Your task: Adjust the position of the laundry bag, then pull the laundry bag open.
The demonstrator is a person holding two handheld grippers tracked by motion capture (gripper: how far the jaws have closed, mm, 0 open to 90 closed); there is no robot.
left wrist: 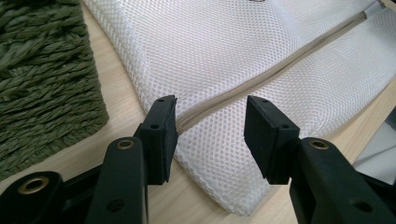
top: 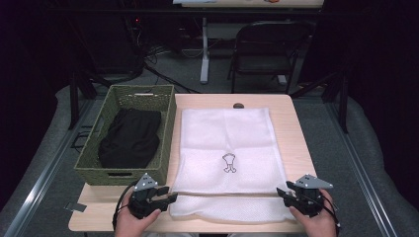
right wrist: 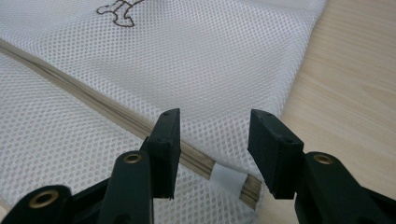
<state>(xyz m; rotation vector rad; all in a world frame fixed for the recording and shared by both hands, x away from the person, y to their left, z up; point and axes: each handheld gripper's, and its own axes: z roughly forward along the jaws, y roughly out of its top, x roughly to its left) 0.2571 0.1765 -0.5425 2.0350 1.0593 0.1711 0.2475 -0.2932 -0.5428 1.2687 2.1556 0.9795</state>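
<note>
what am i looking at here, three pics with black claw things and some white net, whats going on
A person sits at a wooden table and holds a two-jaw hand tool in each hand: the left gripper and the right gripper. The wide picture comes from a camera above the table. The other two come from small cameras riding on each gripper, looking along its black jaws.

On the table lies a white mesh laundry bag with a zipper running across its near end. Beside it stands a green woven basket with a black garment inside.

Both grippers are open, one at each end of the zipper. Nothing is held.
</note>
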